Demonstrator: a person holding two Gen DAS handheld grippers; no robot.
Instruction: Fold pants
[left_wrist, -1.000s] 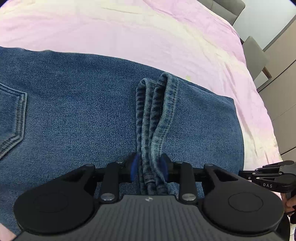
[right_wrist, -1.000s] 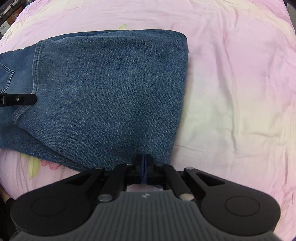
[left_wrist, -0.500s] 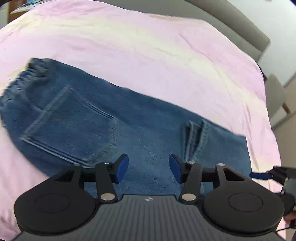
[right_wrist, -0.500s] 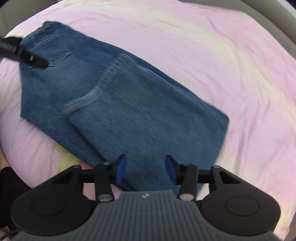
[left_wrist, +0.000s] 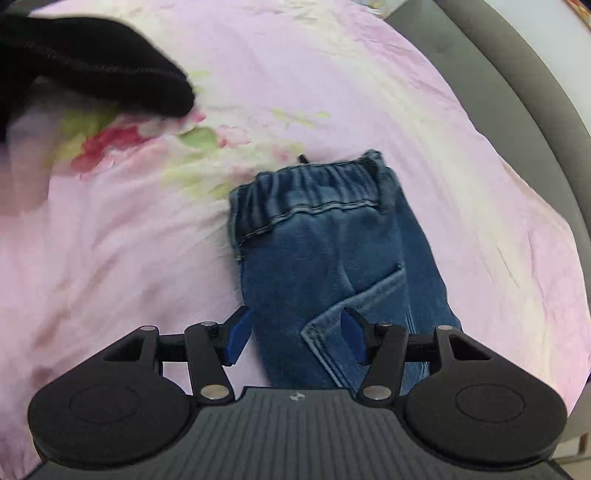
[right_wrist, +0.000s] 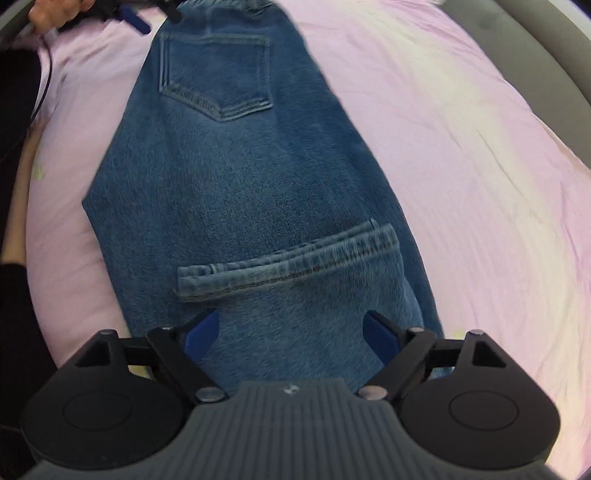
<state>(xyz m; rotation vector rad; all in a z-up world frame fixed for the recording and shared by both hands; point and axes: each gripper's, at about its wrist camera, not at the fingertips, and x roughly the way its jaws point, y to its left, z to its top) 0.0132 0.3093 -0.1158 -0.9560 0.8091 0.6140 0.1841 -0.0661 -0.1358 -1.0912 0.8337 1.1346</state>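
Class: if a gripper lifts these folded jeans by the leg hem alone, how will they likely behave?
The jeans would probably flop and unfold, since the hem lies loosely over the layers. The thick denim likely feels heavy for its size. They probably slide little on the pink sheet, which looks soft and wrinkled.

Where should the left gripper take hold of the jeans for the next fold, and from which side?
Probably the elastic waistband of the jeans, approached from its open end: this bunched edge lies flat on the pink sheet, ahead of the open left gripper.
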